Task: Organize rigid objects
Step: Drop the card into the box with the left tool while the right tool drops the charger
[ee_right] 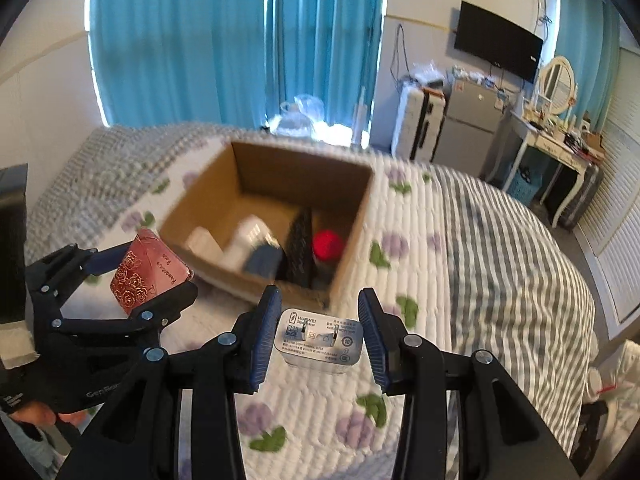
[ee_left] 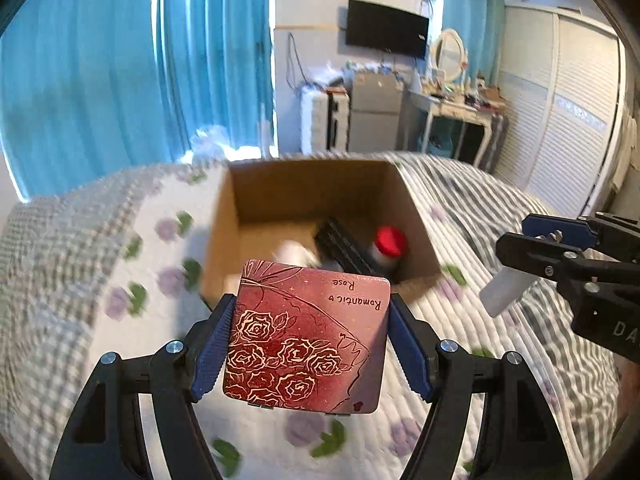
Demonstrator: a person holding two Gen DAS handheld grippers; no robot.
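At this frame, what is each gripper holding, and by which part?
Left gripper clamps the red rose tin by its two opposite side edges. Right gripper holds the white charger by its two sides, prongs facing the camera.

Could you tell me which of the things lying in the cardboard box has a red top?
It is the small bottle with the red cap, at the box's right side beside the long black item; the others there are white, black or grey-blue.
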